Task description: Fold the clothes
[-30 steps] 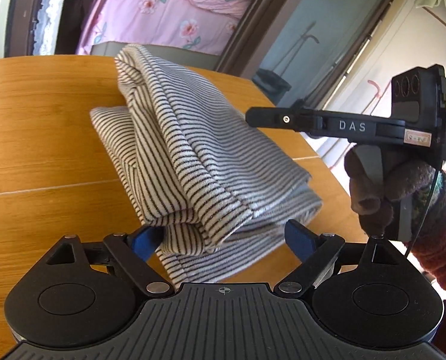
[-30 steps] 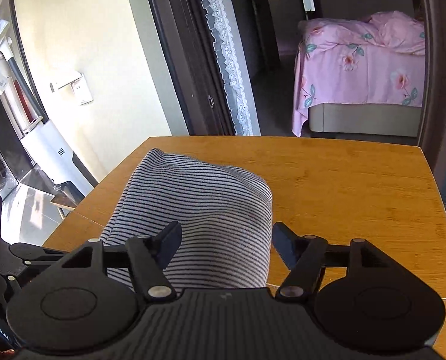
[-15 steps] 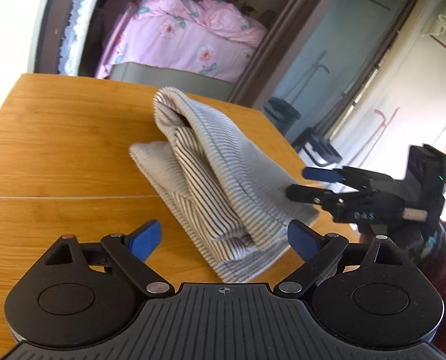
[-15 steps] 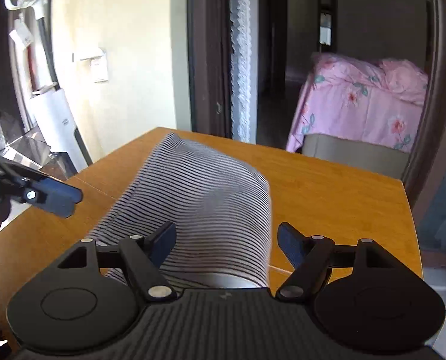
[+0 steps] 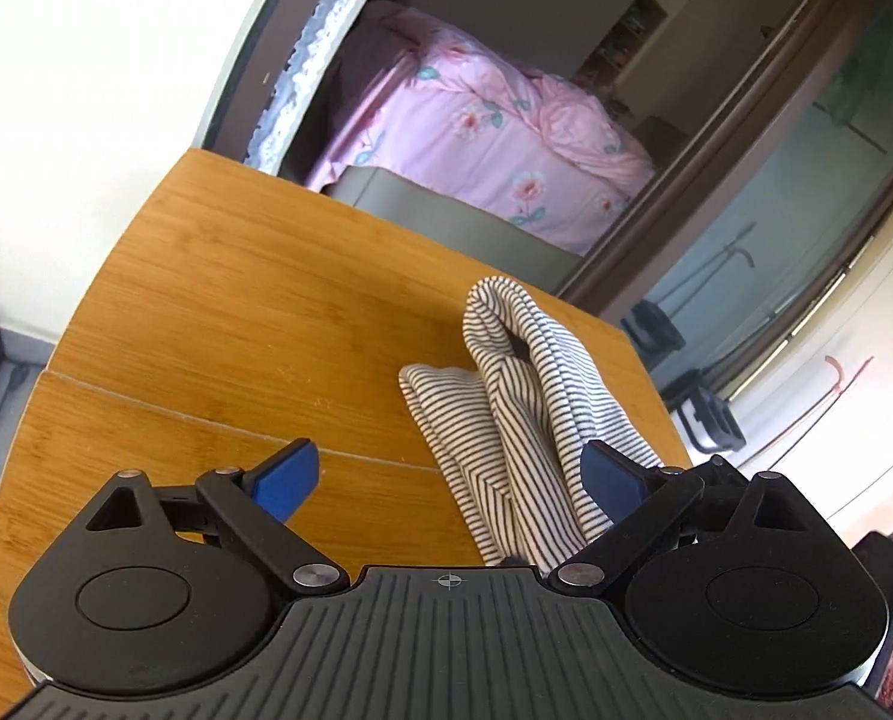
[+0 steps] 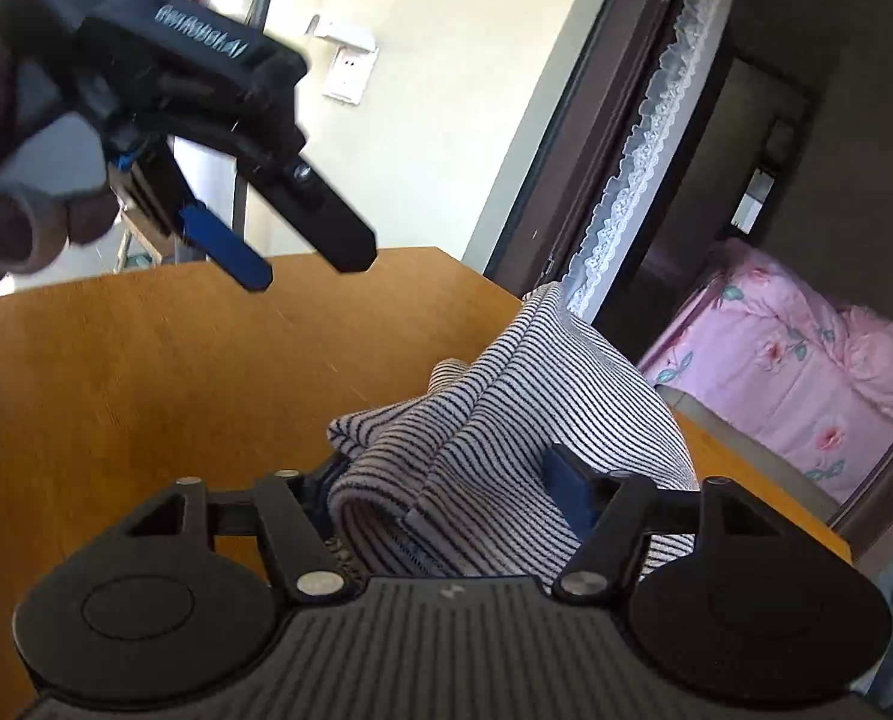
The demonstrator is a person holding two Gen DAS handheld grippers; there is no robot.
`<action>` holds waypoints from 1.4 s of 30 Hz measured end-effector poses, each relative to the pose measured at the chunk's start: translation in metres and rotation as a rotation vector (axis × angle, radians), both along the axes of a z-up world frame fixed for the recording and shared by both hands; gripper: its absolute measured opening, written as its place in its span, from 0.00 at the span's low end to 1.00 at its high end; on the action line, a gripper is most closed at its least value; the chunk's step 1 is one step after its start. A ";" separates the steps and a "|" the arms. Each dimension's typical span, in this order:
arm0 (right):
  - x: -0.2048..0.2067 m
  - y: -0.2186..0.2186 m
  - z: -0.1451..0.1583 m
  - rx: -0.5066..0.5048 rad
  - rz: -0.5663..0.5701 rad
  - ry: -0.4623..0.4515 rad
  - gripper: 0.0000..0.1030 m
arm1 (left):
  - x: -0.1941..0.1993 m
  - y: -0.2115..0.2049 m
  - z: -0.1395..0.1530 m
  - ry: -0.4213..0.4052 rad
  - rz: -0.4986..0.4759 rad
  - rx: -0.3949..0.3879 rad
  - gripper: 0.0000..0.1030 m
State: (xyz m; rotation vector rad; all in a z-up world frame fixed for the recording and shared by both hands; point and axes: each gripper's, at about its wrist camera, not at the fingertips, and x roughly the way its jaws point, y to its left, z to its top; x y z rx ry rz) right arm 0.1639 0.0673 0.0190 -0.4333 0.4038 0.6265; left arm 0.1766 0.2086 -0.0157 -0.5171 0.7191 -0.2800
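Right hand-held gripper (image 6: 446,480) closing around striped garment (image 6: 506,408), contact unclear; left hand-held gripper (image 5: 449,474) opening, empty.

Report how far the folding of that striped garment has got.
Done: the striped garment already lies on the wooden table as a folded bundle of several layers. In hand: the right gripper has just been closing around its near end, cloth between its jaws. The left gripper hangs open, holding nothing. Left: the bundle looks lumpy, so perhaps flattening it.
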 end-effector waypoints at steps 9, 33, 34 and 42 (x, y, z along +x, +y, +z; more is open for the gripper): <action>0.025 -0.092 0.045 0.386 -0.061 0.227 0.22 | 0.008 -0.040 -0.031 0.059 -0.169 -0.118 0.92; -0.037 -0.017 0.005 0.095 0.173 0.292 0.19 | 0.005 -0.017 -0.002 -0.058 -0.154 -0.072 0.58; -0.045 -0.008 0.002 0.055 0.183 0.244 0.20 | 0.003 -0.016 0.008 -0.095 -0.160 -0.071 0.59; -0.064 0.003 0.004 -0.001 0.214 0.148 0.37 | 0.018 -0.064 0.012 -0.113 -0.290 -0.006 0.65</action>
